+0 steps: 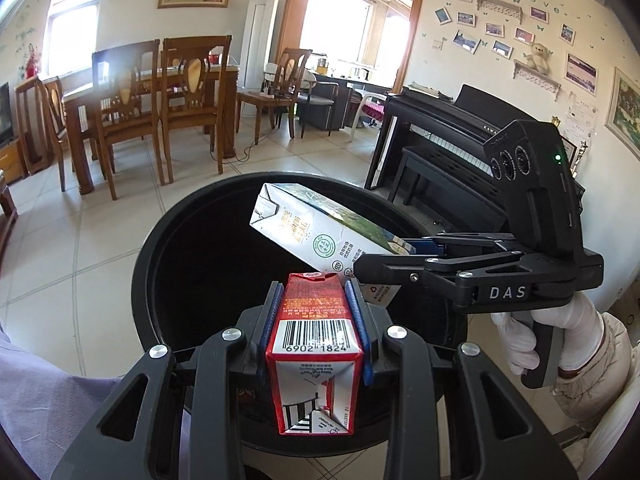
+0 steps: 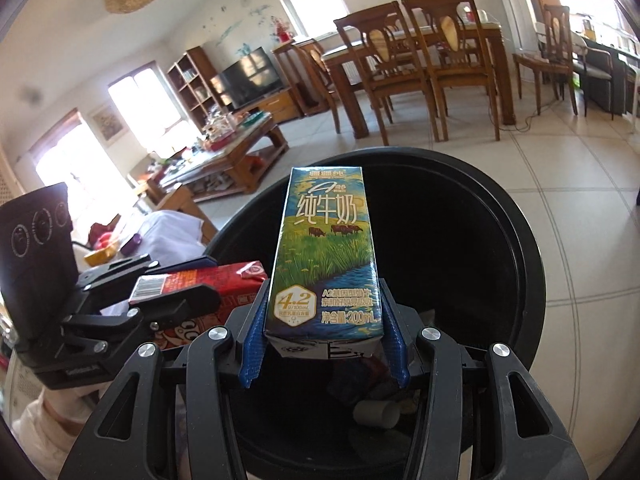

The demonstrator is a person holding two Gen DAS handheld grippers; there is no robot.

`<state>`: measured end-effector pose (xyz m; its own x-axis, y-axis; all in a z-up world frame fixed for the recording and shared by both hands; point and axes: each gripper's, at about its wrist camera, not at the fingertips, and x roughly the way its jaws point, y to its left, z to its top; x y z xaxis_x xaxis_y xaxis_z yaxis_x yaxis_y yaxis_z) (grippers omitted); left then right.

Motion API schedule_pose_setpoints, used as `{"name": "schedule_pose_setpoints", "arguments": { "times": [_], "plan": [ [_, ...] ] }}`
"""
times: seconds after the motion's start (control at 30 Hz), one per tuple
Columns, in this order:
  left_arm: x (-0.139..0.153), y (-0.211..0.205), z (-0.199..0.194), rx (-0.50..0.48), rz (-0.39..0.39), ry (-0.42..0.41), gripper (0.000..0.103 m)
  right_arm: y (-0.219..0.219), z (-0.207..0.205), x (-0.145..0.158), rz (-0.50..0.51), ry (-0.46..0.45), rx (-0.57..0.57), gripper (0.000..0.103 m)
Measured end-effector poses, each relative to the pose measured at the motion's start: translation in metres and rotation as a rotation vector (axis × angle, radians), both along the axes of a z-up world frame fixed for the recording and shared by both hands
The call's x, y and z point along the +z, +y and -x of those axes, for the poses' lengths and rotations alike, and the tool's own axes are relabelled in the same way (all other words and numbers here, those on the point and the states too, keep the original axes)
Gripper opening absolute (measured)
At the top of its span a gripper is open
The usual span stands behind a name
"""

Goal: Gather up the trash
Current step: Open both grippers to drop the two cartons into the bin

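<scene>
Over round black bin [image 1: 160, 240]: rectangular cartons clamped.

Daylight pours in through the windows [image 1: 340, 20], which are blown out to white and spread a hazy flare over the dining chairs [image 1: 128, 92] in front of them. The room is bright, while the inside of the black bin [image 1: 208, 264] is nearly featureless dark. Glare whitens the windows [image 2: 76, 152] beside the television [image 2: 250, 76]. Straight lines bow strongly toward the edges, and dark vignetting fills the corners. Near cartons are sharp.
</scene>
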<state>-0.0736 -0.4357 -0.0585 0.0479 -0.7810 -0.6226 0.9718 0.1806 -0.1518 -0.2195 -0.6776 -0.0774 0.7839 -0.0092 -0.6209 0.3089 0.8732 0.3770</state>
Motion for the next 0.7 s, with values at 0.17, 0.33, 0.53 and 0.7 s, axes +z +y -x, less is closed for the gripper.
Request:
{"name": "schedule_pose_setpoints", "arguments": {
  "times": [0.17,0.33,0.53,0.7],
  "plan": [
    [-0.008,-0.005,0.001,0.002,-0.025,0.006,0.032,-0.001,-0.003,-0.004,-0.002,0.011,0.001,0.049],
    [-0.012,-0.007,0.002,0.002,-0.044,0.007,0.033,0.0,-0.008,-0.004,0.01,0.02,0.002,0.049],
    [-0.014,-0.003,0.0,0.018,-0.048,0.007,0.035,0.004,-0.017,0.0,-0.01,0.026,-0.006,0.051],
    [-0.007,0.008,0.002,0.066,-0.013,-0.021,0.075,0.007,-0.017,0.003,-0.017,0.015,-0.008,0.065]
  ]
}}
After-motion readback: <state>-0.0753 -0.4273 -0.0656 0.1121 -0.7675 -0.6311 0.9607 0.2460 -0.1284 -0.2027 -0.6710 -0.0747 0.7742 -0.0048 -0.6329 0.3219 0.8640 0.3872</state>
